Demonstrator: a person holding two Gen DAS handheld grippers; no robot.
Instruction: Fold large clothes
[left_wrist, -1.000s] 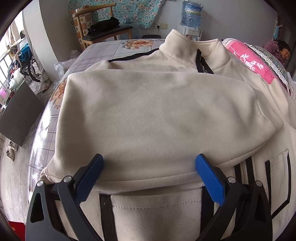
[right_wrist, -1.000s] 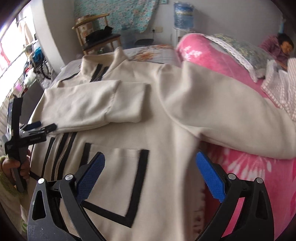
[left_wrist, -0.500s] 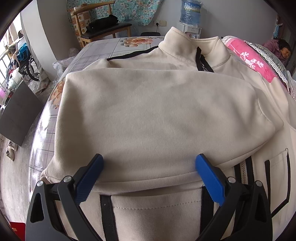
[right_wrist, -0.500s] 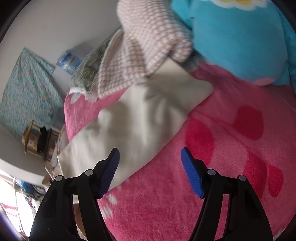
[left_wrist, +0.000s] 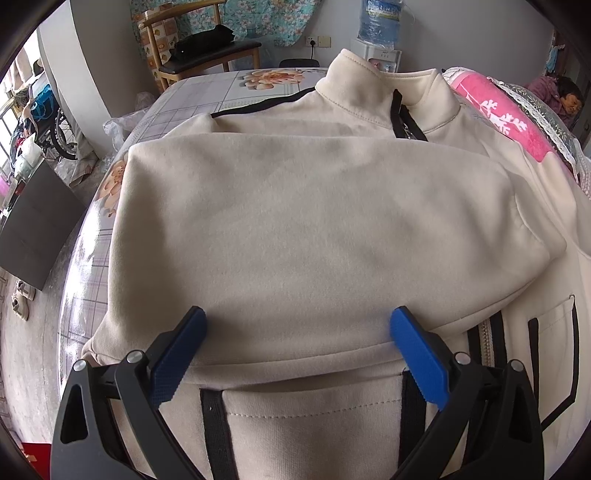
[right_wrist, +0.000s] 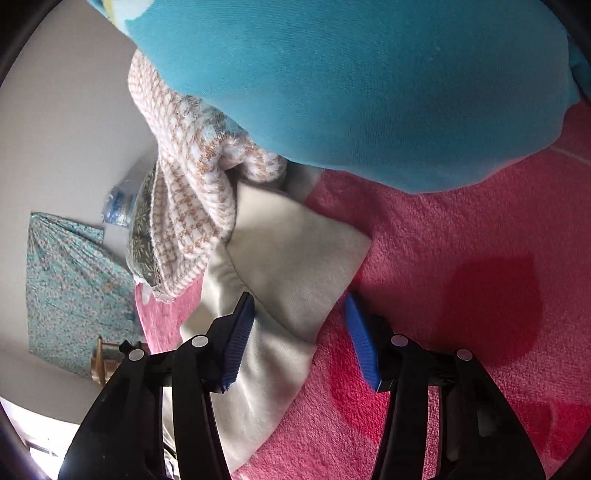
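Observation:
A cream zip jacket (left_wrist: 314, 221) with black trim lies front-up on the bed, and one sleeve is folded across its chest. My left gripper (left_wrist: 297, 317) hovers open over the lower edge of that folded sleeve and holds nothing. In the right wrist view the other cream sleeve (right_wrist: 295, 266) stretches out over a pink blanket (right_wrist: 461, 295). My right gripper (right_wrist: 299, 301) straddles its cuff end and the jaws are closing. The cuff lies between the blue pads (right_wrist: 360, 343), which do not clearly pinch it.
A blue cushion (right_wrist: 369, 74) and a checked knit cloth (right_wrist: 184, 184) lie just beyond the cuff. In the left wrist view there is a pink blanket (left_wrist: 495, 110) on the right, a person (left_wrist: 569, 99) at the far right, a wooden chair (left_wrist: 207, 48) and a water bottle (left_wrist: 380, 18) behind.
My right gripper has swung from over the jacket body out along the sleeve to its cuff, rolled over, and its jaws have narrowed. The left gripper has stayed put.

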